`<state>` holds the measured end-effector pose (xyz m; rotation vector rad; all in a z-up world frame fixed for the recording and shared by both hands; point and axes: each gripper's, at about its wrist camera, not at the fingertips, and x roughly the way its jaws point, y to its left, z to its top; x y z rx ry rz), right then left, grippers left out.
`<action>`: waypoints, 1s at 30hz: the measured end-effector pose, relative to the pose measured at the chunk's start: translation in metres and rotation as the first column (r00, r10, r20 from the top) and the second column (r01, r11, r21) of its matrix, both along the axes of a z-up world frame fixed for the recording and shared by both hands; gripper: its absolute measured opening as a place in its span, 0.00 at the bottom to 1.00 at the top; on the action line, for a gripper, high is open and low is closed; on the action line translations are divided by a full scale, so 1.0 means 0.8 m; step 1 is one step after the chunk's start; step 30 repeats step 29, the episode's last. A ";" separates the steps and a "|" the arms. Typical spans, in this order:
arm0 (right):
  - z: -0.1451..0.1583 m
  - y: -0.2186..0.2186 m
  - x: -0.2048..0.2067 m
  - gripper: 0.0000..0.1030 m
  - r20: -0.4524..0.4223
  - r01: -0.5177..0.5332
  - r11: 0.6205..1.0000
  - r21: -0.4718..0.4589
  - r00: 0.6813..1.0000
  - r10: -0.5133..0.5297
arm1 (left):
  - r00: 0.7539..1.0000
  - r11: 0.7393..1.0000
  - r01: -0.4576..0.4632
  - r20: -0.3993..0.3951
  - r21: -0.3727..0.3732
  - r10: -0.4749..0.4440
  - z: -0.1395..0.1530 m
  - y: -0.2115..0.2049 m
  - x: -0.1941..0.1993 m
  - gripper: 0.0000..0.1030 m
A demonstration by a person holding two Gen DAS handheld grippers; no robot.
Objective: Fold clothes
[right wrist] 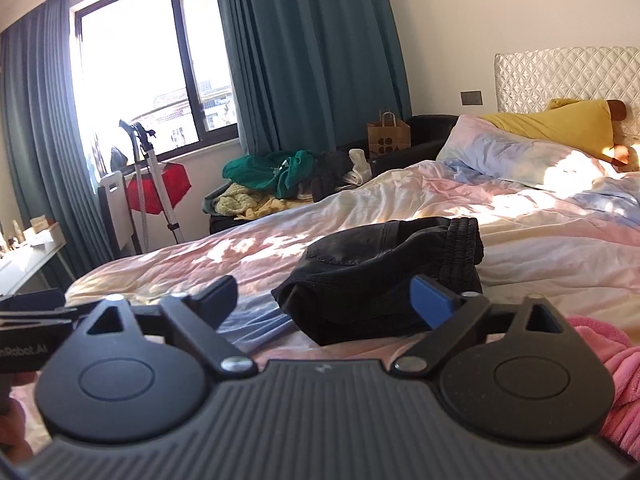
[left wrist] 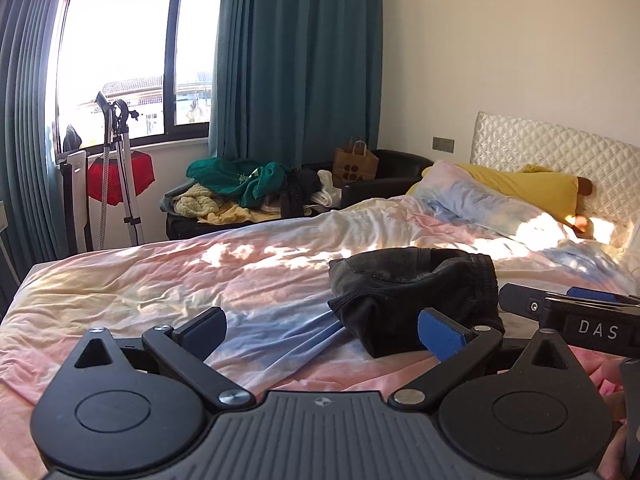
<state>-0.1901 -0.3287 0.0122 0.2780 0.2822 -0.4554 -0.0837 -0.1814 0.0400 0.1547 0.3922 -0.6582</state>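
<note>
Bed (left wrist: 160, 280) w/ pastel sheet holds folded black shorts (left wrist: 412, 292); both grippers (left wrist: 322, 330) (right wrist: 324, 300) released, empty; teal curtains (left wrist: 296, 60) behind.

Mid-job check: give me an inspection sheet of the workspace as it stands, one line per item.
Surface: bed with pastel tie-dye duvet, rumpled, patches of sun.
Job's things: black folded garment lying on the duvet, elastic waistband towards the headboard; pink fluffy fabric at the near right edge.
Clutter: clothes pile on a dark sofa beyond the bed; brown paper bag beside it.
Grippers: left gripper open, nothing between its fingers; right gripper open, nothing between its fingers.
Cables: nothing seen.
Surroundings: window, teal curtains, garment steamer stand, quilted headboard, yellow pillow.
</note>
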 end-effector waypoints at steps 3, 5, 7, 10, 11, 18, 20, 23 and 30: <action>-0.015 0.000 0.009 0.94 -0.023 0.022 1.000 -0.013 0.999 -0.023 | 1.000 1.000 0.007 -0.024 0.014 -0.007 -0.020 -0.007 0.011 1.00; -0.025 -0.001 0.014 0.94 -0.032 0.035 0.999 -0.008 0.999 -0.035 | 0.999 0.999 0.015 -0.040 0.029 -0.013 -0.032 -0.013 0.018 1.00; -0.032 -0.002 0.019 0.94 -0.050 0.045 0.999 -0.012 0.998 -0.046 | 0.998 0.999 0.017 -0.054 0.040 -0.015 -0.043 -0.019 0.024 1.00; -0.038 0.000 0.025 0.94 -0.062 0.046 0.999 -0.028 0.997 -0.048 | 0.997 0.999 0.015 -0.071 0.049 -0.011 -0.055 -0.026 0.035 1.00; -0.039 0.001 0.027 0.94 -0.071 0.049 0.998 -0.039 0.996 -0.052 | 0.997 0.999 0.013 -0.073 0.051 -0.009 -0.057 -0.027 0.038 1.00; -0.045 0.014 0.037 0.94 -0.104 0.066 0.992 -0.111 0.991 -0.078 | 0.998 0.998 -0.007 -0.070 0.060 0.011 -0.064 -0.031 0.048 1.00; -0.045 0.014 0.037 0.94 -0.105 0.070 0.992 -0.109 0.991 -0.082 | 0.997 0.998 -0.009 -0.073 0.060 0.014 -0.065 -0.031 0.050 1.00; -0.046 0.012 0.036 0.94 -0.103 0.081 0.991 -0.103 0.991 -0.091 | 0.997 0.998 -0.012 -0.076 0.061 0.017 -0.067 -0.030 0.051 1.00; -0.047 0.009 0.036 0.94 -0.109 0.083 0.992 -0.092 0.990 -0.093 | 0.997 0.998 -0.010 -0.075 0.066 0.015 -0.068 -0.033 0.050 1.00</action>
